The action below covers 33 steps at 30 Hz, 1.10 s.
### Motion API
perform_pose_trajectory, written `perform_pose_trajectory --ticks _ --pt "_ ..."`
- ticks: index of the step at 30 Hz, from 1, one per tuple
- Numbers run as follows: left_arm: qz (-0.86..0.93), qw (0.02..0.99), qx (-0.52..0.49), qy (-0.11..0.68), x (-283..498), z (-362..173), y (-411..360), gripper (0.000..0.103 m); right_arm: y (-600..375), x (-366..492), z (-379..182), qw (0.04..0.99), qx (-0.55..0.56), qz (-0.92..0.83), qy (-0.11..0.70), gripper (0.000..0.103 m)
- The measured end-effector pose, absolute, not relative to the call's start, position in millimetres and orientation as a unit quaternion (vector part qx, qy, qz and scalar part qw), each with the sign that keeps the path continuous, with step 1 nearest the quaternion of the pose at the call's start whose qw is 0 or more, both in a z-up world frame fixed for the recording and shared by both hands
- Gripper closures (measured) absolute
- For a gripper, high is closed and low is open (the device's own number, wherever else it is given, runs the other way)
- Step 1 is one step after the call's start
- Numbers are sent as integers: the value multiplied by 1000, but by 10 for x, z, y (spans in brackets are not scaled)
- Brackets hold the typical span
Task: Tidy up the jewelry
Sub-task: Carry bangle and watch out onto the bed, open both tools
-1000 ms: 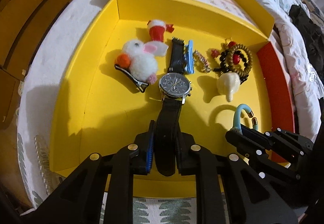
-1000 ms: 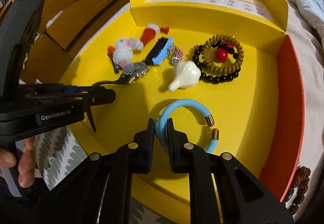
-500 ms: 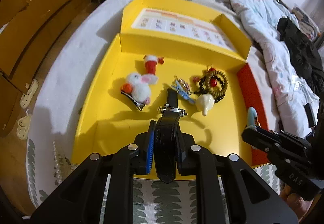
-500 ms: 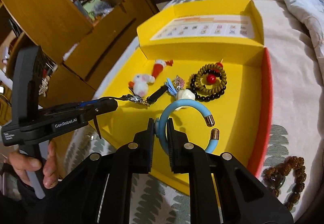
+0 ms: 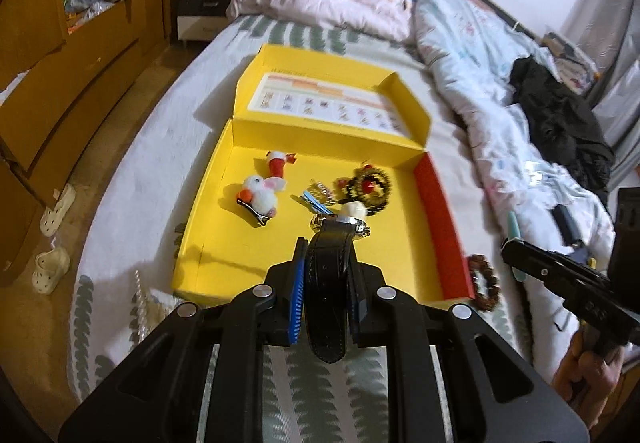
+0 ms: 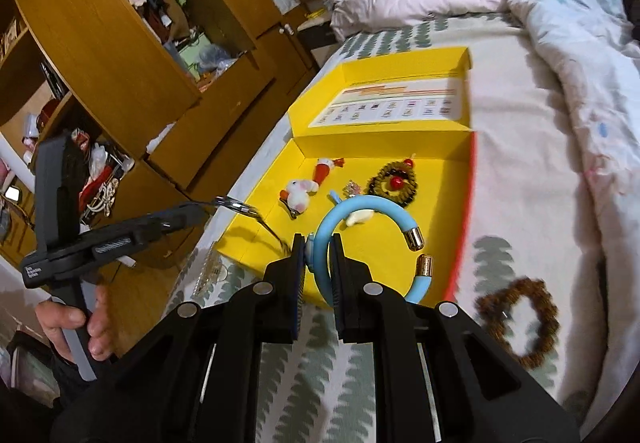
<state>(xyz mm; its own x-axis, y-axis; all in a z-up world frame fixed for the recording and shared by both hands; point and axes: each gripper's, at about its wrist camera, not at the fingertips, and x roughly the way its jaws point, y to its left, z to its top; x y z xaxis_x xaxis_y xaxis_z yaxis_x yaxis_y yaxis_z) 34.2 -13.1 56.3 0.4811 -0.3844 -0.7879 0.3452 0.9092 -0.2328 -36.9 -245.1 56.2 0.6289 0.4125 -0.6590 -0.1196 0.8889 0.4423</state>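
Note:
My left gripper (image 5: 325, 263) is shut on the black strap of a wristwatch (image 5: 325, 283) and holds it in the air in front of the open yellow box (image 5: 216, 239). My right gripper (image 6: 318, 257) is shut on a light blue bangle (image 6: 360, 209) with gold end caps, also held above the box's near edge (image 6: 256, 255). The watch hangs from the left gripper in the right wrist view (image 6: 236, 205). In the box lie a white bunny hair clip (image 5: 260, 199), a red and white charm (image 5: 276, 165), a blue clip (image 5: 314, 201), a white figurine (image 5: 354, 209) and a brown bead bracelet (image 5: 370, 185).
The box lies on a leaf-patterned bed cover. A dark bead bracelet (image 6: 520, 319) lies on the cover right of the box. A clear bead string (image 5: 140, 303) lies left of it. Rumpled quilts (image 5: 480, 43) fill the far bed. Wooden wardrobes (image 6: 120, 43) stand at the left.
Both grippers have lifted up and back out of the box, the left with the watch, the right with the blue bangle. The box now looks smaller and farther.

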Motion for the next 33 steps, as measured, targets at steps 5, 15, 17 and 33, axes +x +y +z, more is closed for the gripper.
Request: perform_pose_trajectory --ticks 5,15,17,33 --pt "-240 862 -22 446 -34 717 -13 86 -2587 -772 605 887 181 128 405 90" --pt "-275 831 3 483 -359 367 -72 86 -2829 -1348 34 865 185 66 462 90" --pt "-286 826 11 486 -387 290 -108 86 -2815 -1351 -129 856 183 58 479 90" --pt "-272 784 180 529 -378 -613 -38 86 -2334 -862 -823 819 132 44 556 89"
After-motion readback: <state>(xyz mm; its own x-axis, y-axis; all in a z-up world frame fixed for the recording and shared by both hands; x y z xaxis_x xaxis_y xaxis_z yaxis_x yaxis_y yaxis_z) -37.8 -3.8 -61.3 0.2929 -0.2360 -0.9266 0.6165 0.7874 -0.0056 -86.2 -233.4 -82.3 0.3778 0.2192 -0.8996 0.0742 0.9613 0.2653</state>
